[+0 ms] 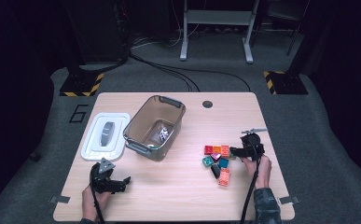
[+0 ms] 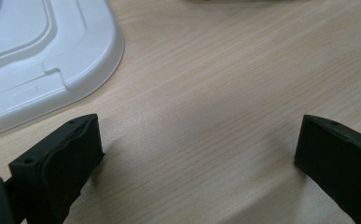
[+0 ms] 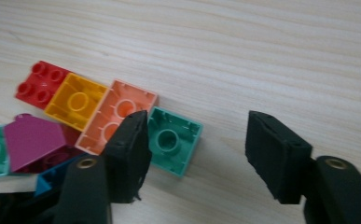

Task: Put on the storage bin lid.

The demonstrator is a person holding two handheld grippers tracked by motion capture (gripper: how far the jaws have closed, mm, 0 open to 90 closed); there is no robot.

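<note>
A cluster of toy bricks (image 1: 218,161) lies on the wooden table (image 1: 178,186) at the right. In the right gripper view I see a red brick (image 3: 40,84), a yellow one (image 3: 78,100), an orange one (image 3: 120,112) and a magenta piece (image 3: 33,140). A teal brick (image 3: 176,140) lies hollow side up between the jaws, against the left jaw; the right jaw stands clear of it. My right gripper (image 3: 199,135) (image 1: 234,151) is low over the table and open. My left gripper (image 1: 122,182) (image 2: 199,135) rests wide open on bare wood at the front left, with nothing between its jaws.
A clear plastic bin (image 1: 155,126) stands at mid table with a small item inside. Its white lid (image 1: 104,135) (image 2: 38,60) lies flat to the left, just beyond my left gripper. A round hole (image 1: 207,103) marks the far table edge.
</note>
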